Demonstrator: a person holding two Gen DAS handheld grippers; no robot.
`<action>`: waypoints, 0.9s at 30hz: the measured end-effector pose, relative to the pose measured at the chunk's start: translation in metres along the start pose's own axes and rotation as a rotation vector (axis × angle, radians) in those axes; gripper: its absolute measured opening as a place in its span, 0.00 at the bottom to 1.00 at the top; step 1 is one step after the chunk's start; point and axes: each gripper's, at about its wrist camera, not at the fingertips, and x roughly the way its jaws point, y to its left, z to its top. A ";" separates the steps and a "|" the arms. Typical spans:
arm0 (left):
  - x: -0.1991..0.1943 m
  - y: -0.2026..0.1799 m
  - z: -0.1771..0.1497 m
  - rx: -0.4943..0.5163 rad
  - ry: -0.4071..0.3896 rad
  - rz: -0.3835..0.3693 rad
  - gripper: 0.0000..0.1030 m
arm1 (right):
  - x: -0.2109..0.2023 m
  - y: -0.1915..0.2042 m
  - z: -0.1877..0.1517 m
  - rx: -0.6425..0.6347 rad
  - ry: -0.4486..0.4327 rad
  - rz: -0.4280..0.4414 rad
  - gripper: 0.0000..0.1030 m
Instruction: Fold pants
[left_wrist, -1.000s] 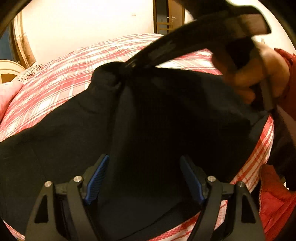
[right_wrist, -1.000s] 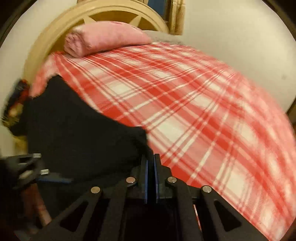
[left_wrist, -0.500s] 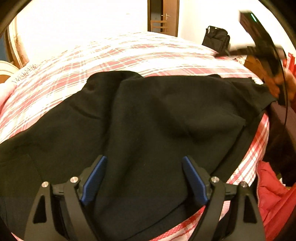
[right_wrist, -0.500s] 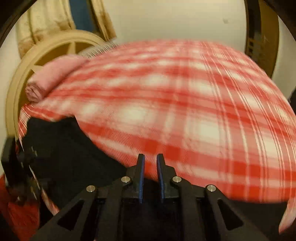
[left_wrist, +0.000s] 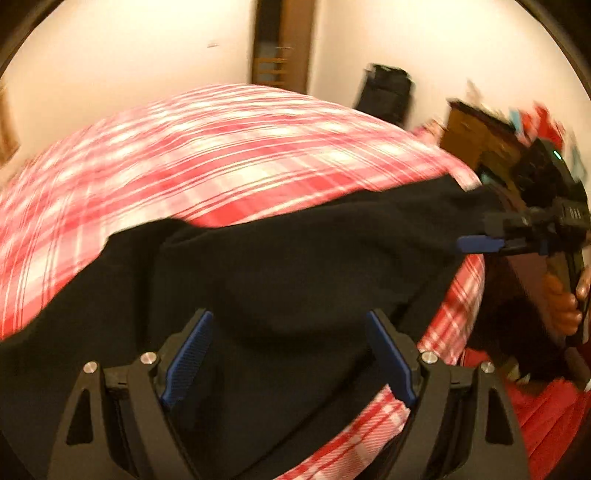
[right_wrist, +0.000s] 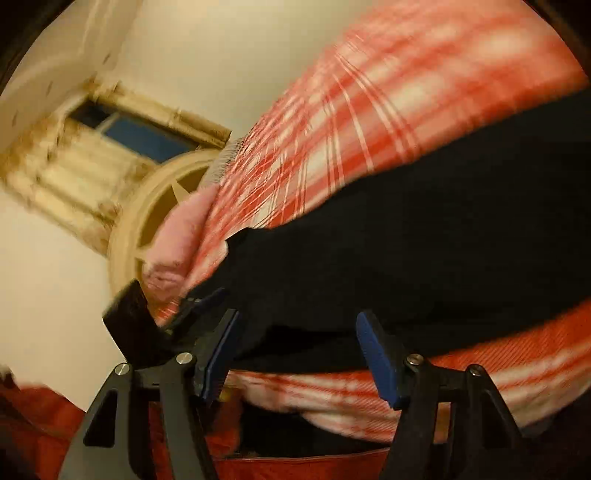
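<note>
- Having let go of the black fabric pants (left_wrist: 295, 280), the right claw (right_wrist: 295, 358) has just been opening; it now stands spread and empty by the bed's near edge.
- The left claw (left_wrist: 291, 354) hovers spread over the pants, which lie along that edge.
- Risk: a slack fold could slide off the red plaid bedspread (left_wrist: 221, 147).

The black pants (left_wrist: 280, 280) lie spread in a wide, loosely rumpled band across the red-and-white plaid bed (left_wrist: 229, 147), soft folds showing, one edge reaching the bed's near side.

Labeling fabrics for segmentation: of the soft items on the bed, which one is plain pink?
The rolled pillow at the headboard. The bedspread is red-and-white plaid, and the pants are solid black.
</note>
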 end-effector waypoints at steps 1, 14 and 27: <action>0.000 -0.007 0.001 0.023 0.004 -0.002 0.83 | 0.007 -0.005 -0.003 0.049 0.013 0.056 0.63; -0.008 -0.037 -0.012 0.133 -0.013 0.037 0.85 | 0.094 -0.022 0.001 0.328 0.078 0.127 0.56; 0.039 -0.062 0.015 0.291 -0.045 0.087 0.84 | 0.082 0.024 0.025 0.204 -0.051 0.221 0.23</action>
